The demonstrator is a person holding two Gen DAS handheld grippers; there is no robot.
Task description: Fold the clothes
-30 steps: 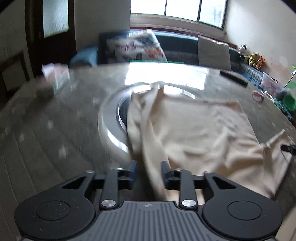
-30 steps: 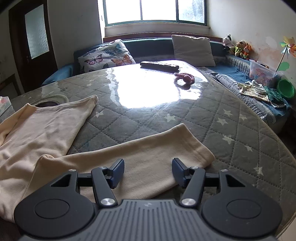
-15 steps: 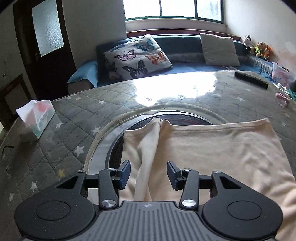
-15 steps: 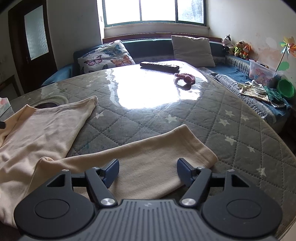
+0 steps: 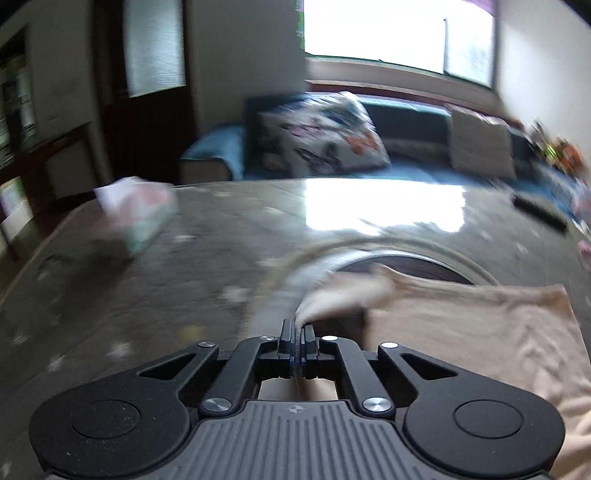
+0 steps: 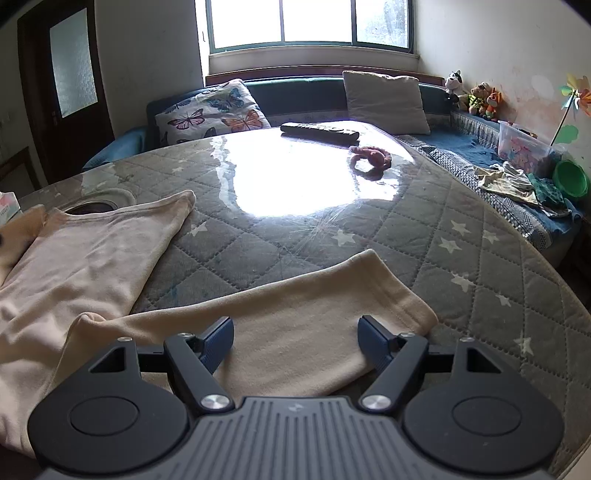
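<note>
**On the quilted table: a soft shirt, one edge taken up**

On the large round table [image 6: 424,229] with its grey star-quilted cover under a glossy clear sheet, we have the cream-coloured soft knit garment [image 6: 92,254] spread across the near left part, one sleeve [image 6: 303,306] reaching out toward the right. We judge it light, limp and easily stretched, so it will sag and trail from any single hold; hems, shoulders and the sleeve cuff look the soundest places to grip. The glossy sheet should let the cloth slide rather than drag (handy for smoothing, less so for keeping a fold in place).

Our left gripper [image 5: 297,345] has its fingers pressed together on a pinch of the garment's edge, which rises from the table; that view is blurred. Our right gripper [image 6: 295,334] hangs with fingers spread wide just over the sleeve, holding nothing.

Beyond the table a blue cushioned bench [image 6: 458,138] runs beneath the bright window [image 6: 310,22]. Farther across the table lie a black remote control [image 6: 319,130] and a small pink soft toy [image 6: 369,157], well apart from the garment.
</note>
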